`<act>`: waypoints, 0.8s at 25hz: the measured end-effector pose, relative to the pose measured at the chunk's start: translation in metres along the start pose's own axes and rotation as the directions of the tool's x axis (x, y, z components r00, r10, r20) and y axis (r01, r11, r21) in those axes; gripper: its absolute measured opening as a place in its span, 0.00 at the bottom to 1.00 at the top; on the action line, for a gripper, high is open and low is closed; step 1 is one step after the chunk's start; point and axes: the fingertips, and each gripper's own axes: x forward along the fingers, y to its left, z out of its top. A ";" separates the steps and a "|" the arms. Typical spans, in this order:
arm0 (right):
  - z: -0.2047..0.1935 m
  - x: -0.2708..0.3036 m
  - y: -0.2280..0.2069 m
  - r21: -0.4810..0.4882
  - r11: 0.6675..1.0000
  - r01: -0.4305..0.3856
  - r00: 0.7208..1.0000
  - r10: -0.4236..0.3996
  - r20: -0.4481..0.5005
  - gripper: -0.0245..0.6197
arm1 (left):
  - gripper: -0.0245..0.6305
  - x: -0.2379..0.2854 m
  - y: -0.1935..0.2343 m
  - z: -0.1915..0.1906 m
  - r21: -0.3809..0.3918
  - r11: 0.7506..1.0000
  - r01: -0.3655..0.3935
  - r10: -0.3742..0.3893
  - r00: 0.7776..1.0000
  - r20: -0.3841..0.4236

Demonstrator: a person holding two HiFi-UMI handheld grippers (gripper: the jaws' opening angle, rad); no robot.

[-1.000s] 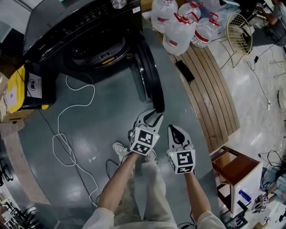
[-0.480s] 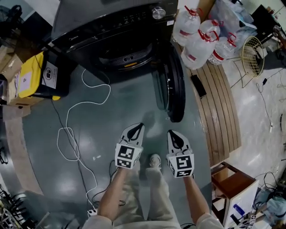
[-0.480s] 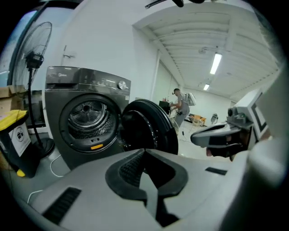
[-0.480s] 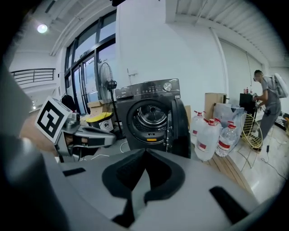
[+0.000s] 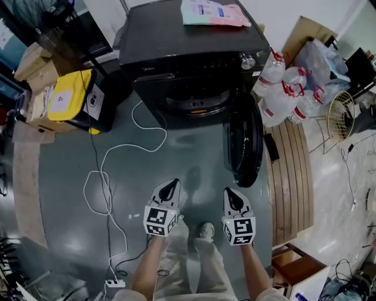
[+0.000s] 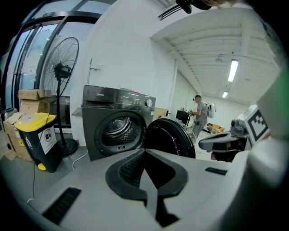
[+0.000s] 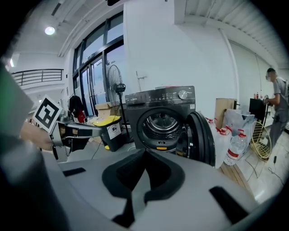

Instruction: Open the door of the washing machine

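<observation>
The washing machine door is hanging open — free edge pointing toward me; my left gripper and right gripper are sitting closed, empty.

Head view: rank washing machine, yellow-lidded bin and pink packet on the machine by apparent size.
1. washing machine
2. yellow-lidded bin
3. pink packet, clearly smallest, though lying up on the machine puts it nearer the camera and flatters its size.
</observation>
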 end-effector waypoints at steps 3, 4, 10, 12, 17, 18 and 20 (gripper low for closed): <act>0.025 0.002 0.014 -0.008 1.000 -0.017 1.000 0.017 0.011 0.04 | 0.05 -0.020 0.015 0.019 -0.018 0.999 -0.029 0.029 0.999 0.016; 0.034 0.002 0.018 -0.011 1.000 -0.022 1.000 0.022 0.015 0.04 | 0.05 -0.027 0.019 0.026 -0.025 0.999 -0.038 0.039 0.999 0.023; 0.096 -0.003 0.038 -0.038 0.998 -0.049 0.998 0.050 0.047 0.04 | 0.05 -0.066 0.038 0.078 -0.047 0.996 -0.078 0.081 0.995 0.062; 0.120 -0.007 0.043 -0.042 0.998 -0.052 0.997 0.054 0.064 0.04 | 0.05 -0.078 0.042 0.097 -0.042 0.995 -0.085 0.088 0.994 0.070; 0.185 -0.017 0.054 -0.086 0.994 -0.066 0.991 0.075 0.111 0.04 | 0.05 -0.109 0.054 0.150 -0.042 0.992 -0.121 0.124 0.987 0.105; 0.197 -0.018 0.056 -0.094 0.993 -0.067 0.989 0.078 0.122 0.04 | 0.05 -0.115 0.057 0.159 -0.042 0.991 -0.128 0.132 0.985 0.114; 0.220 -0.021 0.061 -0.110 0.991 -0.069 0.986 0.085 0.143 0.04 | 0.05 -0.125 0.064 0.177 -0.044 0.989 -0.141 0.146 0.981 0.130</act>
